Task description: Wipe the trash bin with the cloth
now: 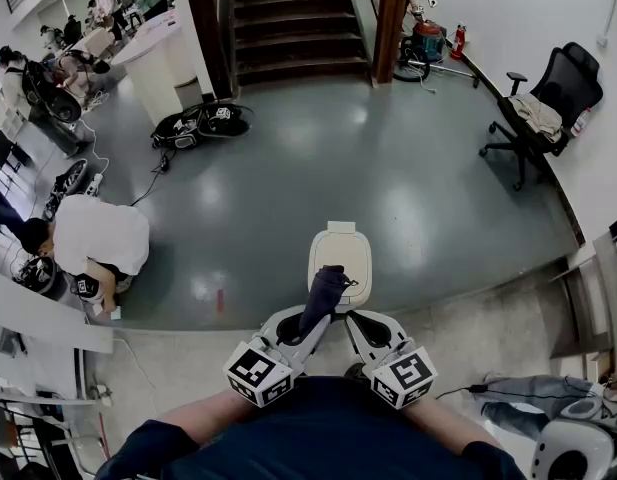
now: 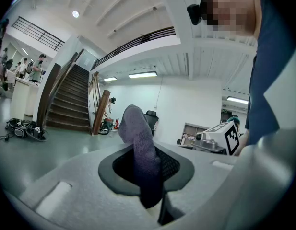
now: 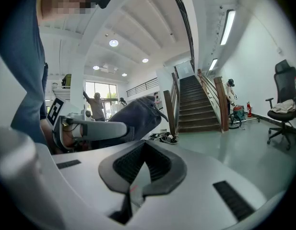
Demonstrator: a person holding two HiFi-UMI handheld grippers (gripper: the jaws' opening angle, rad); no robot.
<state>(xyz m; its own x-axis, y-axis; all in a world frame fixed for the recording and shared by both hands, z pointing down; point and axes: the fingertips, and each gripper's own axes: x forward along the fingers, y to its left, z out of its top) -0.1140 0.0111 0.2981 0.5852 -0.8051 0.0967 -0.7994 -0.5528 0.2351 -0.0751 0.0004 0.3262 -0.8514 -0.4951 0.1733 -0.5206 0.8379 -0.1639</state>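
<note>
- The white plastic trash bin with a rounded, closed lid (image 1: 340,251) stands on the glossy grey-green floor (image 1: 288,168), right in front of the person and just past the pale step they stand on.
- The dark purple-grey terry cloth (image 1: 323,293) stands up from the left gripper (image 1: 306,326) and overlaps the bin's near edge in the head view; whether it touches the lid cannot be told.
- In the left gripper view the two jaws are pressed onto the cloth (image 2: 140,147), which rises between the black pads and folds over at its top.
- The right gripper (image 1: 360,330) is just beside the left one, pointing at the bin's near edge. In its own view the jaws are closed against each other with nothing between them (image 3: 138,176).
- That view also shows the cloth (image 3: 138,116) up and to the left.
- Each gripper carries a white cube with black square markers, the left (image 1: 258,373) and the right (image 1: 405,376), close to the person's dark blue sleeves.
- Farther off, a dark wooden staircase (image 1: 293,18) rises at the back.
- A black mesh office chair (image 1: 548,93) with a pale garment on its seat stands by the right wall.
- A person in a white top (image 1: 93,238) crouches at the left.
</note>
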